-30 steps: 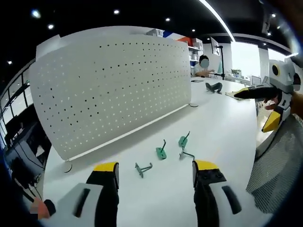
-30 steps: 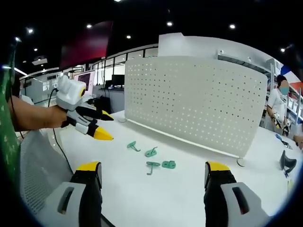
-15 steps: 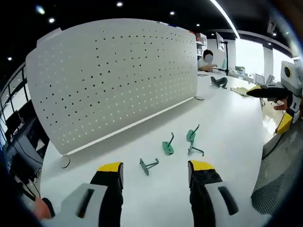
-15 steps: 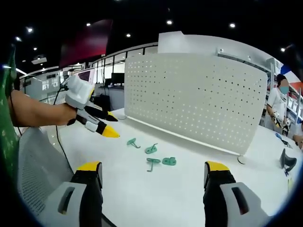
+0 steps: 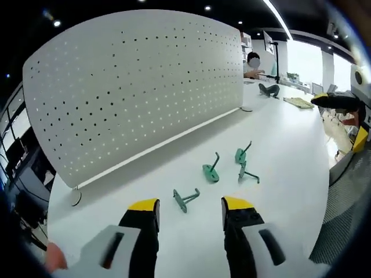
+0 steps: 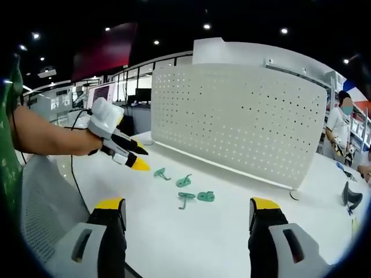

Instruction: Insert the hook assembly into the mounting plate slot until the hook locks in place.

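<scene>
The left gripper (image 5: 188,209) has come down and forward toward the hooks over the last second, its yellow-tipped jaws narrowing slightly though still spread, with nothing between them. In the left gripper view, the nearest hook (image 5: 185,198) lies just beyond the jaw tips, flat plate down on the white table (image 5: 290,150), its wire arm pointing right. 3 more green hooks sit farther right: a 2nd hook (image 5: 211,171) with its arm standing up, a 3rd hook (image 5: 241,154) close beside it, and a 4th hook (image 5: 248,174) lying on its side just near of the 3rd. All 4 rest loose on the table, apart from the board.

The white pegboard (image 5: 133,87) stands upright on small feet across the far side of the table, its rows of holes bare. At the right edge of the left gripper view, the right gripper (image 5: 342,104) hangs above the table edge.

In the right gripper view, the right gripper (image 6: 188,209) is held back from the work with jaws wide apart and nothing in them. The left gripper (image 6: 134,158) reaches in from the left in a person's hand (image 6: 87,142), its tips hovering just left of the nearest hook (image 6: 160,173). The other 3 hooks (image 6: 194,194) cluster to the right, in front of the pegboard (image 6: 237,119). A masked person (image 6: 342,124) stands at the far right, and another person (image 5: 253,65) sits behind the far end of the table.
</scene>
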Tool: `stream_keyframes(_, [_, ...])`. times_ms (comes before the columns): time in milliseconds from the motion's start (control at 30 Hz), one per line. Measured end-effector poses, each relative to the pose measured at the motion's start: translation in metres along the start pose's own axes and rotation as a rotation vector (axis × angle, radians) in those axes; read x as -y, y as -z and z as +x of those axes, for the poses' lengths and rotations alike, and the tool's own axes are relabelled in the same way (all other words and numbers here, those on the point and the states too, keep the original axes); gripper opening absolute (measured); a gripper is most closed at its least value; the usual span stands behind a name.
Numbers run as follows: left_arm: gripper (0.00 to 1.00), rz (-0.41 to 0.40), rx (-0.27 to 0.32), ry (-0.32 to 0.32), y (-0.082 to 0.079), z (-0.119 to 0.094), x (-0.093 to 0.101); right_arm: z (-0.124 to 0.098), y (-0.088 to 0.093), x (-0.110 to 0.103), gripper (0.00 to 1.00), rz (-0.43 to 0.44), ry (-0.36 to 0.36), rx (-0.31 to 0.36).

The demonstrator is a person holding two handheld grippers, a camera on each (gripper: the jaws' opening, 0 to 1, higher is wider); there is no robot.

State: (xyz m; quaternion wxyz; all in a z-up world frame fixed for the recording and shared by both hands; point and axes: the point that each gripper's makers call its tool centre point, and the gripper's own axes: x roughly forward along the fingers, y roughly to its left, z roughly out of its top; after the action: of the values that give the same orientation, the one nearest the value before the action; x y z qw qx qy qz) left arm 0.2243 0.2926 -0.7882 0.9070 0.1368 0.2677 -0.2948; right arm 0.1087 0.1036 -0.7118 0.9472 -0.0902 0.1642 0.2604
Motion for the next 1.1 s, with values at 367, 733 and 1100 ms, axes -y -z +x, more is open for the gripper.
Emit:
stream_keyframes(367, [0.37,0.008,-0.039,0.001,0.009,0.012,-0.002,0.000,0.001,0.001,0.87,0.004,0.005,-0.003])
stream_keyframes(733, [0.29,0.000,-0.070,0.011,0.017,0.030,-0.001,-0.001,0.001,0.003,0.86,0.011,0.010,-0.003])
stream_keyframes(1100, [0.22,0.011,-0.065,-0.004,0.019,0.035,-0.006,0.000,0.003,0.003,0.86,0.017,0.010,-0.010])
